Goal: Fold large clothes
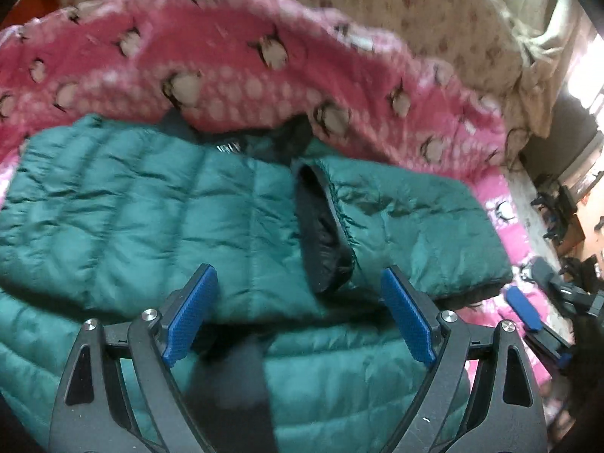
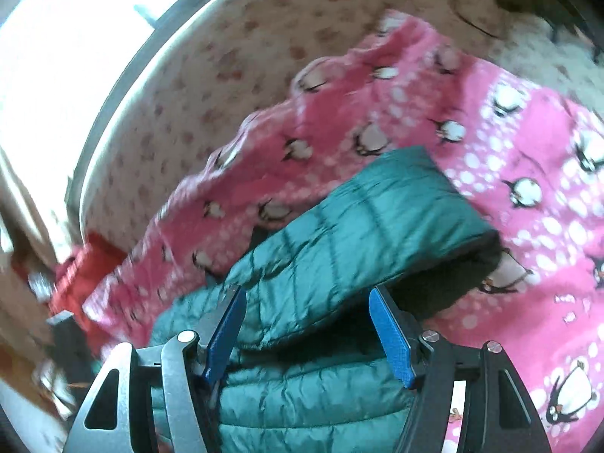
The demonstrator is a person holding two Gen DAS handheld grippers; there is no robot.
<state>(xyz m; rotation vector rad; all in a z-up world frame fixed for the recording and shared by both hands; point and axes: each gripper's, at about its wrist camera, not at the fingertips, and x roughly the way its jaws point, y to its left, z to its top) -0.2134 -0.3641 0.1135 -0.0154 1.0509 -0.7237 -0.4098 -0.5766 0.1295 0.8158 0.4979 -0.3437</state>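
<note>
Left wrist view: left gripper [image 1: 298, 313] hovers over a green puffer jacket [image 1: 113, 211], jaws wide apart, nothing between the pads. The jacket lies just ahead of and under the gripper on a pink penguin blanket [image 1: 234, 75] spread over a bed. Its quilted body runs long from the left of this gripper across to the right. A sleeve [image 1: 415, 211] is folded in across the body ahead-right of the fingertips, its dark cuff opening [image 1: 321, 226] just beyond the gap between the jaws. This gripper looks nearer the cuff, so I'd guess it takes the next grab there. The right gripper [image 1: 528, 309] shows at far right, beside the sleeve's outer end, over the blanket.

Right wrist view: jaws of this gripper [image 2: 305, 332] stand apart too, empty, pads not pressing on cloth. The folded sleeve [image 2: 377, 219] stretches away ahead from between the jaws, up and right, its far end resting on the blanket [image 2: 528, 158]. The jacket body [image 2: 302, 396] is directly below the gripper.

Only the left view shows the cuff opening and the full body width. Only the right view shows the sleeve's far folded end, the beige patterned bed sheet [image 2: 226, 56] beyond the blanket and a red object [image 2: 83, 271], too blurred to name, off to the left.
</note>
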